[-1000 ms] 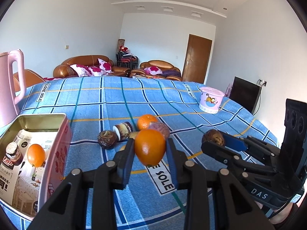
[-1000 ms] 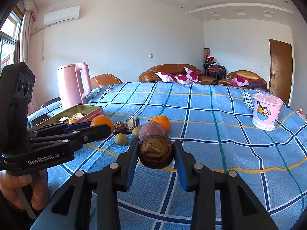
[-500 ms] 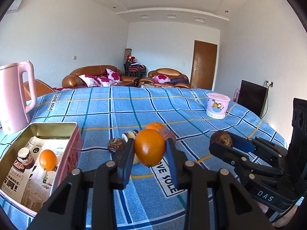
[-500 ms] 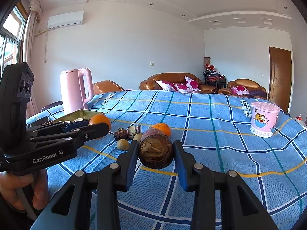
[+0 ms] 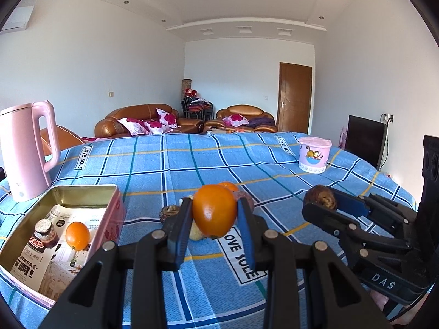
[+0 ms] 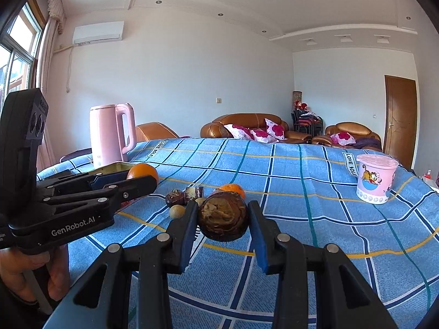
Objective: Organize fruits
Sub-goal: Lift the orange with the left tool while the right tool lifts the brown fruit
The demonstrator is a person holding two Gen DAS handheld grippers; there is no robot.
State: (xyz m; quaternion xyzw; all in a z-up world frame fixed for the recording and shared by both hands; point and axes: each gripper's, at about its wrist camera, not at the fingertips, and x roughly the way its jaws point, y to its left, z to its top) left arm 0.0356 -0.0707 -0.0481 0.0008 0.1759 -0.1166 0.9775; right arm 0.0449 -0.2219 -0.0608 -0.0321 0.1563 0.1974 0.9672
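Observation:
My left gripper (image 5: 214,213) is shut on an orange (image 5: 214,211), held above the blue checked tablecloth. My right gripper (image 6: 222,216) is shut on a brown wrinkled passion fruit (image 6: 223,216), also lifted; it shows at the right in the left wrist view (image 5: 320,198). An open pink tin box (image 5: 109,189) at the left holds another orange (image 5: 77,235) and a small jar (image 5: 44,233). More fruit lies in a cluster on the cloth (image 6: 189,197), partly hidden behind the held fruits.
A pink kettle (image 5: 24,148) stands behind the tin at far left. A pink cartoon cup (image 5: 314,155) stands at the far right of the table. Sofas and a door are beyond the table.
Both grippers have risen and tilted up with their fruits; the table and tin sit lower in view. Grips are unchanged.

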